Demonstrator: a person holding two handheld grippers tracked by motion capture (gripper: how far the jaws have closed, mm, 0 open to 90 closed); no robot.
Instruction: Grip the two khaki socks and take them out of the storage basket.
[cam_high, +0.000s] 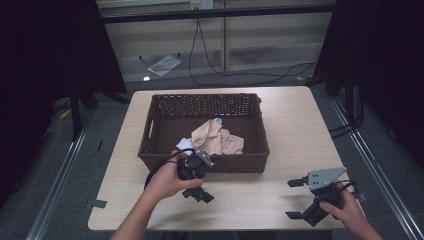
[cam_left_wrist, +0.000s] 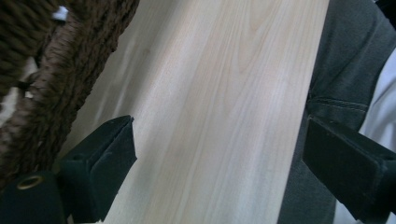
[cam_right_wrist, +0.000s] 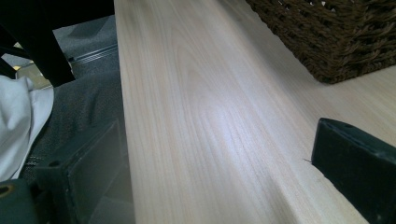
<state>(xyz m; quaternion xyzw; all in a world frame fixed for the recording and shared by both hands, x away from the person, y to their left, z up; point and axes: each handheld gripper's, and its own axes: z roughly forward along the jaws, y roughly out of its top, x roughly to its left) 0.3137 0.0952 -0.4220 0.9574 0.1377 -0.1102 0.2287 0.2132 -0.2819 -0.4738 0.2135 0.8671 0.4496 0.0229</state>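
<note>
Left hand-held gripper (cam_high: 198, 192): jaws spread wide, nothing between them; in the left gripper view they frame bare bench (cam_left_wrist: 210, 93) with the woven wall of the basket (cam_left_wrist: 51, 74) at the left edge. It hangs just above the bench, right beside the basket's near wall (cam_high: 210, 164), the left hand (cam_high: 170, 181) wrapped round the body, jaws pointing down toward the bench's near edge. Right hand-held gripper (cam_high: 298, 199): jaws also parted and empty, low over the near right corner of the bench (cam_high: 300, 125), grey plate on top, jaws pointing left across the surface; the right gripper view looks along the wood with a corner of the basket (cam_right_wrist: 327, 42) far off at upper right. Right hand (cam_high: 345, 210) grips it from behind. Work items: a peach-coloured cloth (cam_high: 217, 140), crumpled, lies inside the basket toward the near wall, with a small white piece (cam_high: 184, 145) beside it at its left. Key relation: the cloth lies just beyond and slightly right of the left hand-held gripper, over the near wall; no clear long axis, being bunched. Left is much nearer; right is well apart from the basket. Judgement: any pick would fall to the left side, which must lift, tip its jaws forward over the rim, then descend.
</note>
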